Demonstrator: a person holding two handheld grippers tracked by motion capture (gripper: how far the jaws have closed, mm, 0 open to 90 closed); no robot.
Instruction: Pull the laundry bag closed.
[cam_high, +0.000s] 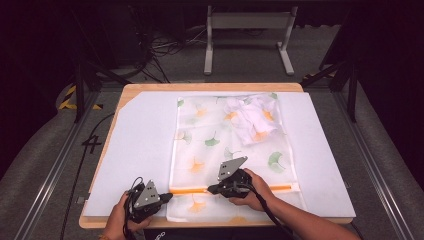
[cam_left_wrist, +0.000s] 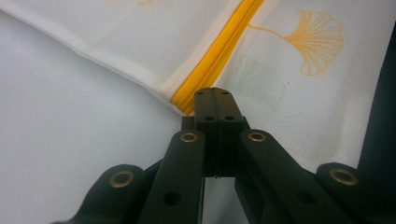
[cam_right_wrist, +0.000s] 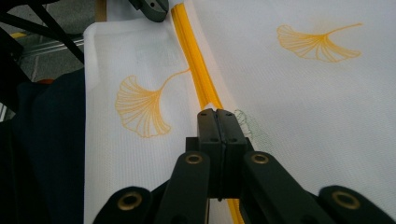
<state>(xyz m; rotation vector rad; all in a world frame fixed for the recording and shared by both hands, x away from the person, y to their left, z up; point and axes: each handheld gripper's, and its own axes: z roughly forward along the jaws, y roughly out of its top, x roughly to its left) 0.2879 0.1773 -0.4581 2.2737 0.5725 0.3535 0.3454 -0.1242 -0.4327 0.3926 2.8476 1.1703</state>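
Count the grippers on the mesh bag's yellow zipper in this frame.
2. The left gripper sits shut at the yellow zipper's left end, at the mesh bag's edge; the right gripper sits shut midway along the zipper.

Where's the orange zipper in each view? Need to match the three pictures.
High view: orange zipper runs level across the mesh bag near its front edge, between the two grippers.
Left gripper view: from top centre slanting down to the shut jaws.
Right gripper view: from the top down to the shut jaws.
Shared landmark: orange ginkgo leaf print beside the zipper.
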